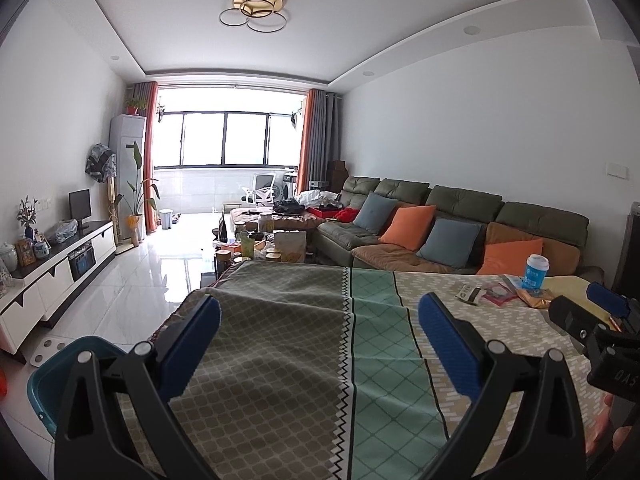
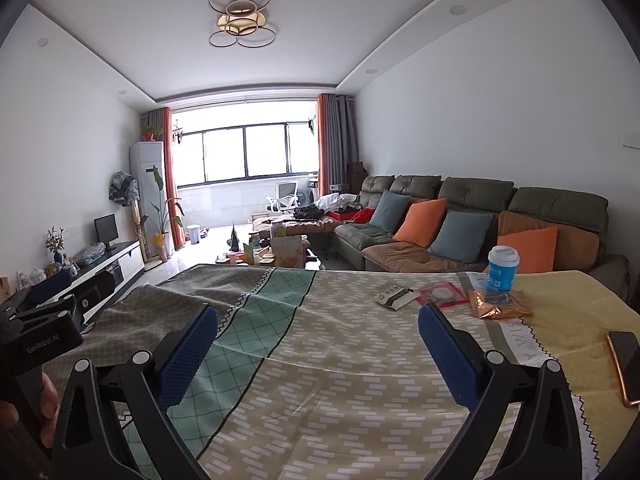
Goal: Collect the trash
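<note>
Trash lies at the far right of the cloth-covered table: a white and black wrapper, a red packet, a crumpled orange bag and a blue and white cup standing upright. They also show in the left wrist view: the wrapper, the red packet, the orange bag and the cup. My left gripper is open and empty over the table's left part. My right gripper is open and empty, short of the trash. A teal bin stands on the floor at left.
A phone lies at the table's right edge. A green sofa with cushions runs behind the table. A cluttered coffee table stands beyond. A white TV cabinet lines the left wall.
</note>
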`<action>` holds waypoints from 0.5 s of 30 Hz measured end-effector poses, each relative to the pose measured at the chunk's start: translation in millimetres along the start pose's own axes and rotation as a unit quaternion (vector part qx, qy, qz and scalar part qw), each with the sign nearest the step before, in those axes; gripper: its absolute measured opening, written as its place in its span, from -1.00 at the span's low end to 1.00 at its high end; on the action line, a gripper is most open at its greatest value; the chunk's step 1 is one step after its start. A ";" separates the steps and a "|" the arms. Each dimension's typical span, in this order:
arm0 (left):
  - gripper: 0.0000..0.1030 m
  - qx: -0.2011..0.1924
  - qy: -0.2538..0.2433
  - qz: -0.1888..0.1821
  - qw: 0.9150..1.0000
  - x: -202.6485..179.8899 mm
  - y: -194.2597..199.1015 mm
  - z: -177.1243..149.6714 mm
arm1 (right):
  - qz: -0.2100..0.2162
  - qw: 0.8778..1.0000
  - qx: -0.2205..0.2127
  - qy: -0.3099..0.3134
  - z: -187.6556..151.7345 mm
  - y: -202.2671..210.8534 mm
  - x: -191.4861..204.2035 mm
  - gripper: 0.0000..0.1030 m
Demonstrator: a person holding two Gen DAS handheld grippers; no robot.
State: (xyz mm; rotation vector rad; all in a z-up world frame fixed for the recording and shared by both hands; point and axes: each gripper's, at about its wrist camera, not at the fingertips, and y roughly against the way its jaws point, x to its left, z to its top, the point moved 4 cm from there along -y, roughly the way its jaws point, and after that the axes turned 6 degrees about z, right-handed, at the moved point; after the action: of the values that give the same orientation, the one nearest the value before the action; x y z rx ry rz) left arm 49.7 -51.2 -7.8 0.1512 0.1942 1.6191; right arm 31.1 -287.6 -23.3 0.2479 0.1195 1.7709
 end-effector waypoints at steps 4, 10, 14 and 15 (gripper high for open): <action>0.93 -0.001 -0.002 0.000 1.000 -0.5 0.6 0.2 | -0.001 1.000 -0.002 0.000 0.2 1.5 0.0 0.94; 0.93 -0.006 -0.005 0.003 1.000 -1.3 2.7 0.7 | -0.001 1.000 -0.002 0.000 0.4 1.9 0.0 0.94; 0.93 -0.005 -0.005 0.004 1.000 -1.3 3.6 -0.9 | -0.001 1.000 -0.002 -0.001 0.3 1.7 -0.1 0.94; 0.93 -0.005 -0.006 0.005 1.000 -1.3 3.2 -1.2 | -0.001 1.000 -0.002 -0.001 0.3 1.1 -0.1 0.94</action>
State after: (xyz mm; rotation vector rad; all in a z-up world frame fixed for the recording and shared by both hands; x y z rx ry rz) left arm 46.4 -52.7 -8.3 0.1537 0.1770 1.6291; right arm 30.1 -288.0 -22.8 0.2468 0.1158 1.7686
